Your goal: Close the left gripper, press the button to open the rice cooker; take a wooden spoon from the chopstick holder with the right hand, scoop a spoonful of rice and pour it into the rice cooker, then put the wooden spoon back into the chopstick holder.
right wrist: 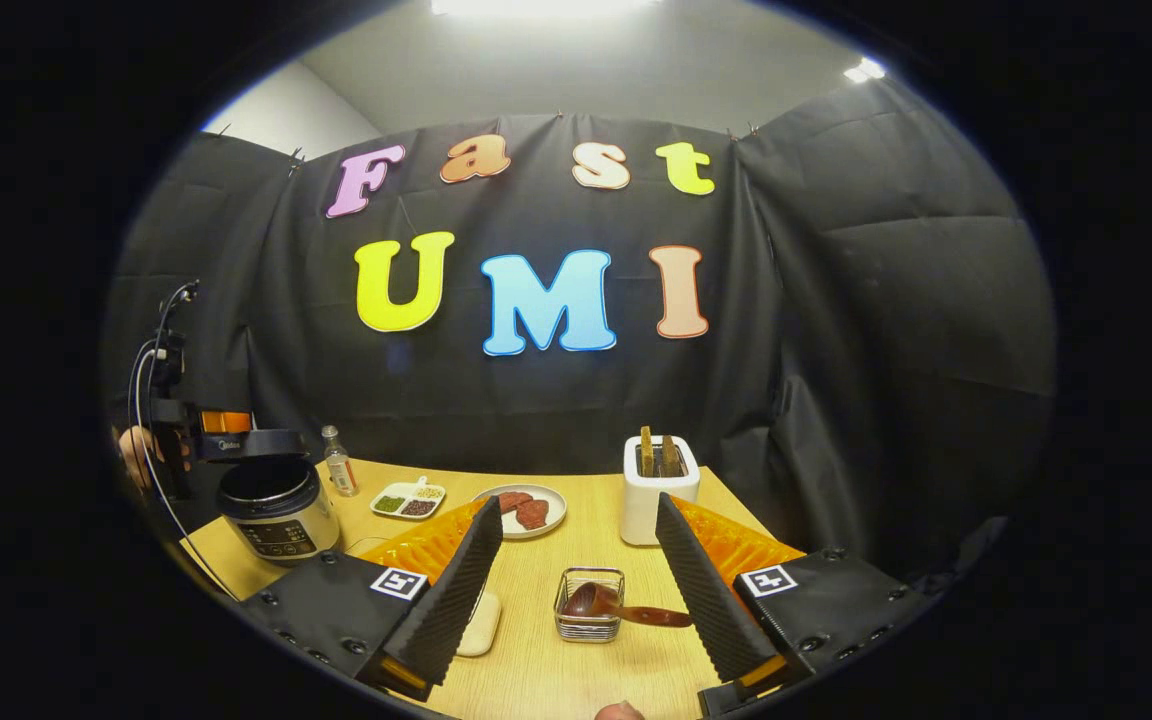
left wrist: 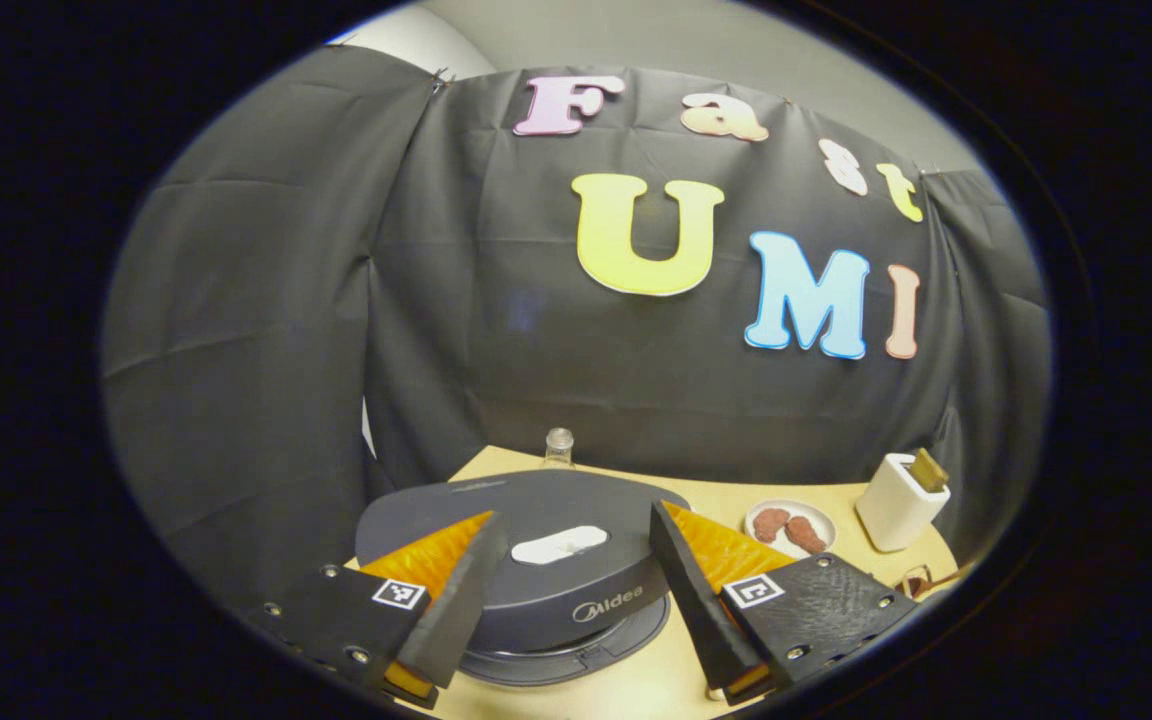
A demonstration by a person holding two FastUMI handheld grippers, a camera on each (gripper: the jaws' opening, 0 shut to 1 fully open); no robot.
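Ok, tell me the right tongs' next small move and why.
Probably lower the open right tongs onto the wooden spoon and close: the rice cooker lid is already up, and the spoon lies in its holder, just ahead.

Dim, sharp fisheye views; overhead ceiling-light glare, bowed edges.

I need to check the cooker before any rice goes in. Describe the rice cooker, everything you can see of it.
The rice cooker stands at the table's near left corner in the right gripper view. It is round, with a silvery body, a dark front control panel and a dark inner rim. Its dark lid is raised, and the left gripper hovers open over it, not touching.
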